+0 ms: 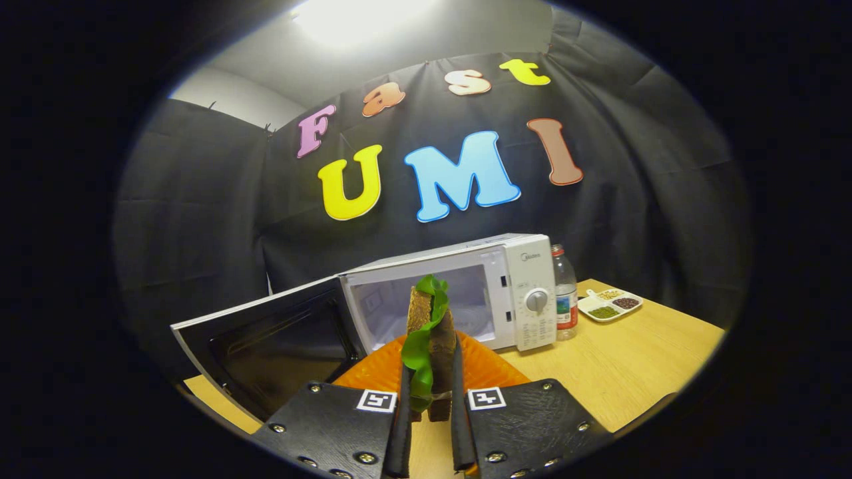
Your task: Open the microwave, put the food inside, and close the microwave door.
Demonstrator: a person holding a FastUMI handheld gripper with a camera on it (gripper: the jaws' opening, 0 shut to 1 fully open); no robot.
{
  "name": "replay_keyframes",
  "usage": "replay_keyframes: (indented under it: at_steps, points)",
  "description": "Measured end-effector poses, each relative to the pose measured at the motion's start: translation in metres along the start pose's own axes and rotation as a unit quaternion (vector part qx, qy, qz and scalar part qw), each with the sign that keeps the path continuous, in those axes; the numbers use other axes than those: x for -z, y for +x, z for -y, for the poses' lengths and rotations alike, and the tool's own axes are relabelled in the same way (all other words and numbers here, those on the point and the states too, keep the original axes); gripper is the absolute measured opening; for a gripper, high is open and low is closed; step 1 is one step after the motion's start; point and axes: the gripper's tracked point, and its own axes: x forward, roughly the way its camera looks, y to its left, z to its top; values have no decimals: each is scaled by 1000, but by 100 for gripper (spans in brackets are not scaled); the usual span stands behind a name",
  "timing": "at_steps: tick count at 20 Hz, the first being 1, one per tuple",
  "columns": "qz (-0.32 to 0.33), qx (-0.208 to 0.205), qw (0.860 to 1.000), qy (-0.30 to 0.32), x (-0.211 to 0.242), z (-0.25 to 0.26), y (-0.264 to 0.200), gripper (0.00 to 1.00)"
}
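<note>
So the sandwich (431,346) is pinched upright between the two fingers of the gripper (431,426), brown bread on both sides and a strip of green lettuce hanging down its front. The fingers are closed in narrow on it, one pressing each slice, and it's lifted over an orange plate (489,366) that sits on the table (632,372) just ahead of the fingers. Hard to say if the bottom of the sandwich is clear of the plate or just brushing it, the fingers hide that bit.

Beyond the plate is the microwave (512,293), sitting toward the back of the table, with its door (266,339) already swung wide open to the side, so the opening part is done. The inside looks empty from here. A water bottle (565,299) stands just beside the microwave's control panel, and a small white dish (609,306) with dark and green stuff in it is near the table's far edge.

What's left, I'd say: carry the food into the microwave, let go, then push the door shut
</note>
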Motion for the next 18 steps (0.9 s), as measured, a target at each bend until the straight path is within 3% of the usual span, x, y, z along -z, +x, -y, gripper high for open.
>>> replay_keyframes:
  at_steps: [7,18]
  points:
    - [-21,14,999,-41,14,-21,101,25]
    - [-54,41,997,-29,32,-28,229,25]
